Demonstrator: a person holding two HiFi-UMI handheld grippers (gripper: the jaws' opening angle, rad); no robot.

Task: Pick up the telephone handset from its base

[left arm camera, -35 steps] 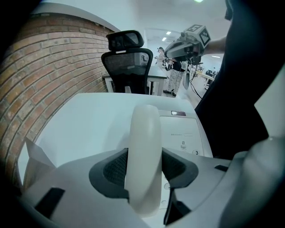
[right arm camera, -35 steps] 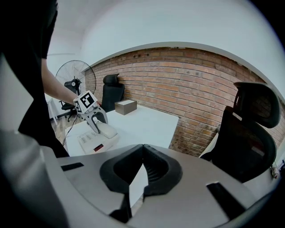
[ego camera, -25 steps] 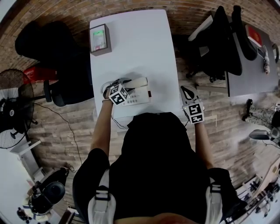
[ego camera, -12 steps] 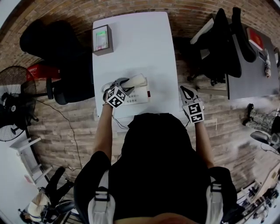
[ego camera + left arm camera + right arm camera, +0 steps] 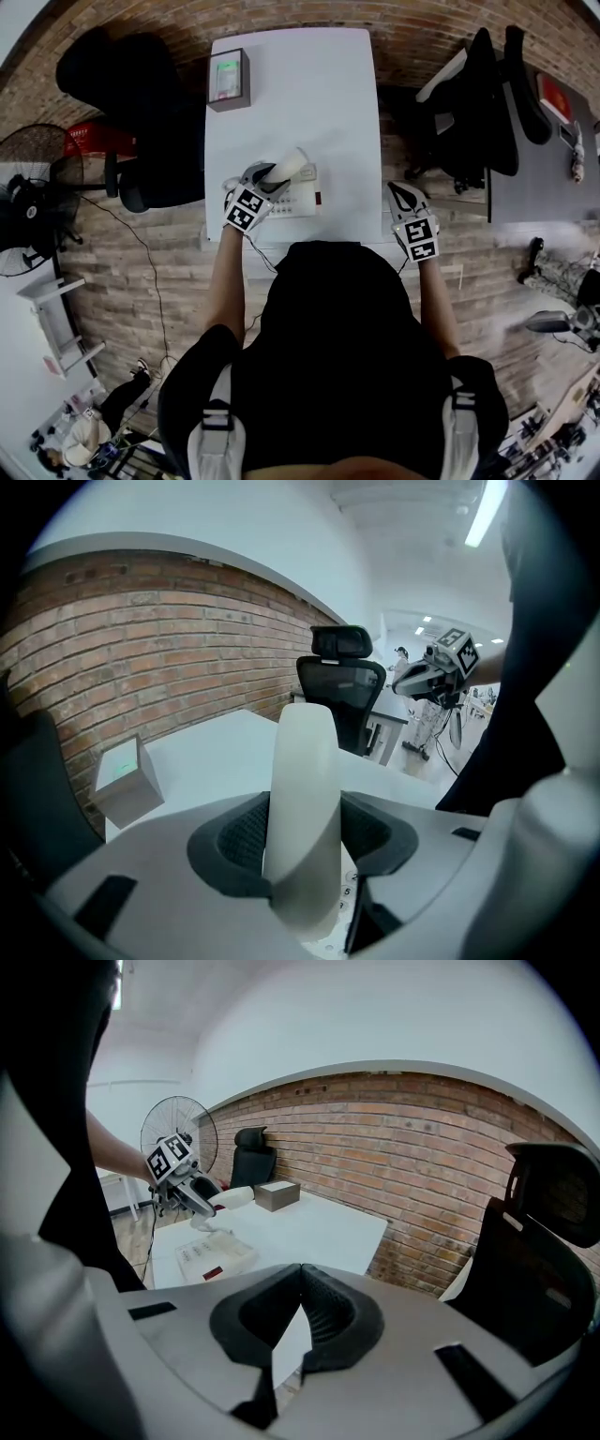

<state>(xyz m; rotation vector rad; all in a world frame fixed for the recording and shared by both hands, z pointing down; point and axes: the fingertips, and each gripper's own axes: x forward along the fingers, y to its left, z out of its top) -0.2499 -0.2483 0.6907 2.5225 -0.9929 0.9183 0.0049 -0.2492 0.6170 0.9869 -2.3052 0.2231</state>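
Just one handset [image 5: 290, 167], one base [image 5: 300, 200].

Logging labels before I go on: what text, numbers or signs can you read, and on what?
Telephone base keypad: digits show beside the handset, too small to read.
Grey box, green screen: blurred, unreadable.
Marker cube: black-and-white squares, no words.
Nothing quotable.
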